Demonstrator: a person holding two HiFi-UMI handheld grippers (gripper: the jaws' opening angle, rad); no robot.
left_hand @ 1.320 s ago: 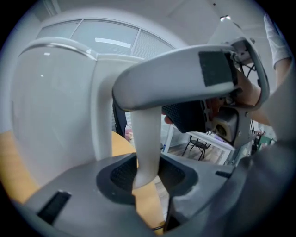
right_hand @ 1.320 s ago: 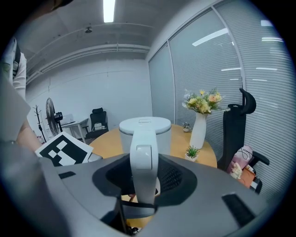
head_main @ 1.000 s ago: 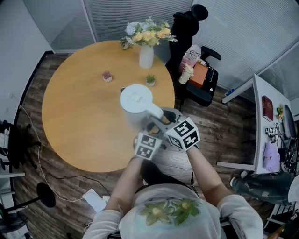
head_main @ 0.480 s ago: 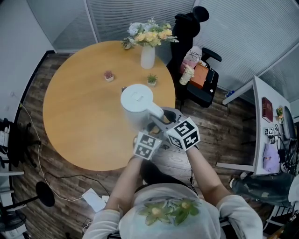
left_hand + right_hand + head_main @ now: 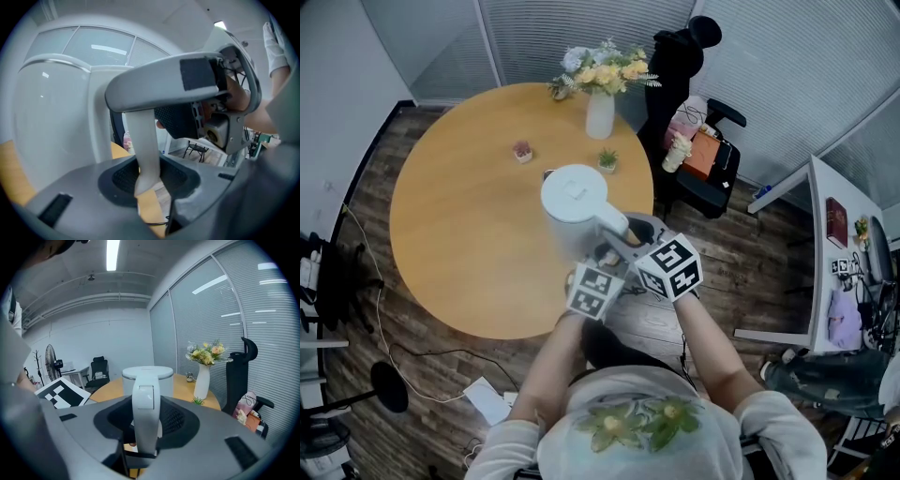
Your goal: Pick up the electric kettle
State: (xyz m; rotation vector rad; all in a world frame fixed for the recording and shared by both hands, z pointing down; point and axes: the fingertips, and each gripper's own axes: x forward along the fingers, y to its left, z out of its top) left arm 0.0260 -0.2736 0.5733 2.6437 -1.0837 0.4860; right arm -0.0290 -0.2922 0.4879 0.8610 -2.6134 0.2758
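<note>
The white electric kettle [image 5: 574, 202] hangs over the right front part of the round wooden table [image 5: 459, 234], its handle pointing toward me. Both grippers hold that handle. My left gripper [image 5: 607, 255] is shut on the handle's lower strut [image 5: 143, 140], which sits against its dark pad. My right gripper [image 5: 630, 236] is shut on the handle's upper arch [image 5: 145, 404], with the kettle lid [image 5: 146, 373] straight ahead. In the left gripper view the kettle body [image 5: 51, 122] fills the left side.
A white vase of flowers [image 5: 600, 112], a small green plant [image 5: 607, 159] and a small pink pot [image 5: 522, 150] stand on the table's far half. A small grey object [image 5: 547, 175] shows just behind the kettle. A chair with bags [image 5: 703, 159] stands to the right.
</note>
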